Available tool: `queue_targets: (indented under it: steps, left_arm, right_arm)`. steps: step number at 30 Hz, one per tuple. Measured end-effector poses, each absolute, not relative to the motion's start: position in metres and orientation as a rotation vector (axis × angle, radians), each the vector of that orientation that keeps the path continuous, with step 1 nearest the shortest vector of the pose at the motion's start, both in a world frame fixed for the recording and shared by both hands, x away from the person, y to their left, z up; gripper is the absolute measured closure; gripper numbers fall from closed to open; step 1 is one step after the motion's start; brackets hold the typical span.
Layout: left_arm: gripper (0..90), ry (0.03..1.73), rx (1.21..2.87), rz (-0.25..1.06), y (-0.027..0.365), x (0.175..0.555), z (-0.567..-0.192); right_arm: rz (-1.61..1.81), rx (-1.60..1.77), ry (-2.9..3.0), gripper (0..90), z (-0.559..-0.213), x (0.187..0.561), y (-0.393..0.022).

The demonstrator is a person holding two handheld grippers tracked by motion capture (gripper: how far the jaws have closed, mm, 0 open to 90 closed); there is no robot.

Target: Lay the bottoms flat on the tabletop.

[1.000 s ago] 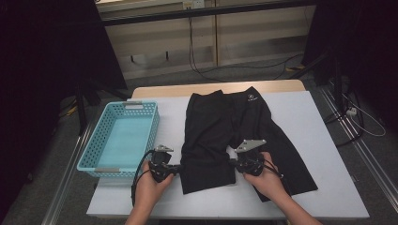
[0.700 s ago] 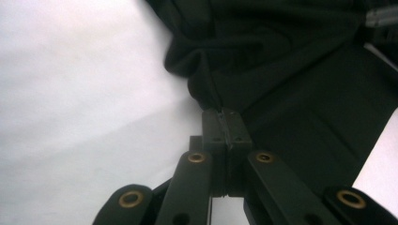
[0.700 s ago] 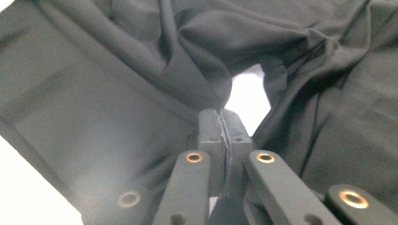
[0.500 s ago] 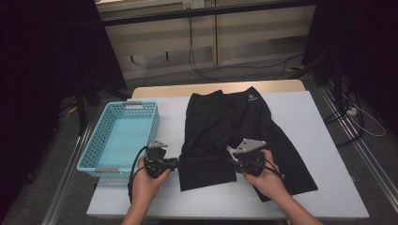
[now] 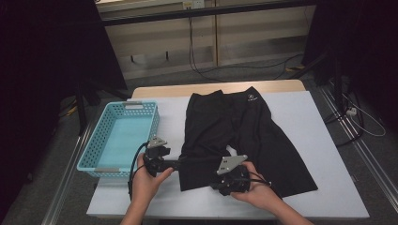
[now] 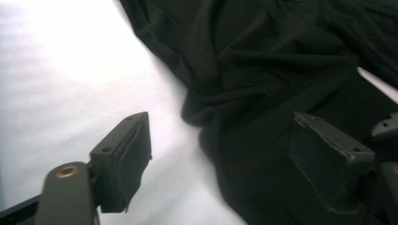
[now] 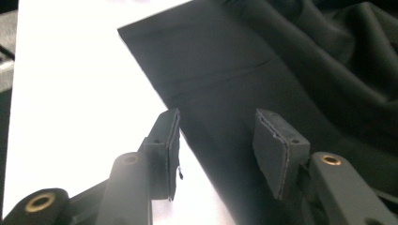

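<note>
Black fabric shorts [image 5: 244, 136] lie spread flat mid-table, right of the light-blue plastic basket [image 5: 119, 140]. At their near hem, the left gripper [image 6: 220, 154] and right gripper [image 7: 216, 140] have just been opening; both pairs of jaws stand spread, straddling the cloth's edge without pinching it.

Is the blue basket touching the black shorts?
Apart. The high view shows a bare strip of white table between the blue basket and the black shorts.
</note>
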State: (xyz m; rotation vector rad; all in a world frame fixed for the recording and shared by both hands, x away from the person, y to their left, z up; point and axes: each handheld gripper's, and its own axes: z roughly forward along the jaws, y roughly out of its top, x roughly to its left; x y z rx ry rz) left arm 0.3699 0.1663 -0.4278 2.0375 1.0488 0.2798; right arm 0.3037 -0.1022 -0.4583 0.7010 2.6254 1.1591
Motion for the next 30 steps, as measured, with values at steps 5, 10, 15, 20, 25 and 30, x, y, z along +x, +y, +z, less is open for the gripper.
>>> queue_targets:
  steps: [5,10,15,20,25,30]
  left_arm:
    - [19.5,1.038,2.034,0.276,0.164,0.369,-0.426]
    - [19.5,1.037,2.022,0.286,0.163,0.368,-0.423]
    - [19.5,1.033,2.015,0.296,0.164,0.369,-0.422]
    - [19.5,1.023,2.011,0.294,0.164,0.369,-0.420]
    - [19.2,1.017,2.010,0.285,0.164,0.369,-0.418]
    - [19.0,1.015,2.014,0.290,0.165,0.369,-0.419]
  right_arm:
    - [1.187,0.700,2.624,64.0,-0.460,0.303,-0.103]
    - [1.197,0.746,2.620,81.4,-0.460,0.307,-0.104]
    - [1.187,0.751,2.618,87.4,-0.460,0.310,-0.103]
    - [1.200,0.758,2.627,88.7,-0.459,0.310,-0.104]
    - [1.204,0.738,2.676,88.9,-0.457,0.303,-0.102]
    - [1.206,0.721,2.712,89.1,-0.455,0.293,-0.102]
